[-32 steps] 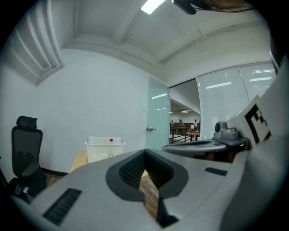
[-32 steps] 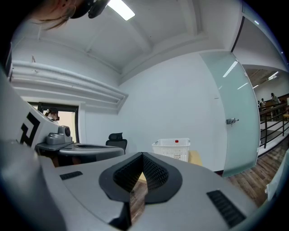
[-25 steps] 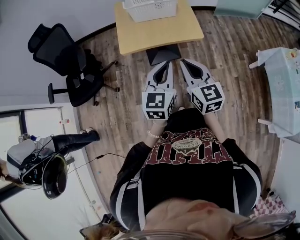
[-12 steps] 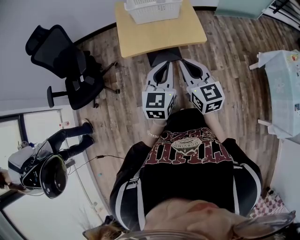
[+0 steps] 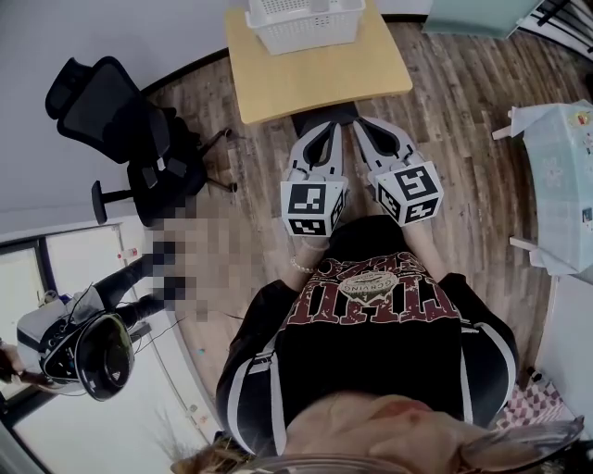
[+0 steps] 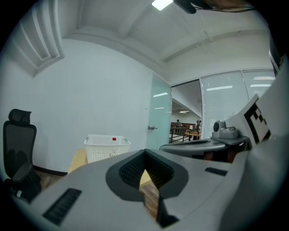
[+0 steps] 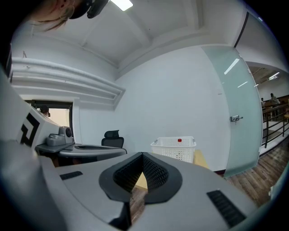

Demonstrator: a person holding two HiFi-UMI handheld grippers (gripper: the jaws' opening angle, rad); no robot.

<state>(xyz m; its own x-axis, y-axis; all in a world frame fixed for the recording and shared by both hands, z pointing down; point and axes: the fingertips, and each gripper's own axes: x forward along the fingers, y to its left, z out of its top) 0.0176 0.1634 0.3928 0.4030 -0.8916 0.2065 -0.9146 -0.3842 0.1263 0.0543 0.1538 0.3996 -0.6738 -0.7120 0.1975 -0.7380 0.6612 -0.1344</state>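
Both grippers are held side by side in front of the person's chest, pointing at a small wooden table [image 5: 315, 79]. A white plastic basket [image 5: 303, 20] with a red item inside stands on it. My left gripper [image 5: 322, 127] is shut with nothing between its jaws, and so is my right gripper [image 5: 363, 122]. In the left gripper view the left gripper [image 6: 145, 152] points toward the basket [image 6: 106, 146] across a stretch of floor. The right gripper [image 7: 142, 154] likewise faces the basket [image 7: 176, 148] from a distance. Neither touches anything.
A black office chair [image 5: 120, 130] stands left of the table on the wood floor. A dark box [image 5: 320, 113] sits under the table's near edge. A frosted glass door [image 7: 235, 117] is at the right, a light-covered table [image 5: 561, 176] further right. Another person [image 5: 93, 343] is at lower left.
The table and basket have come slightly nearer in the head view, and the chair has slid left in the left gripper view. The person at lower left has shifted. Both grippers stay shut.
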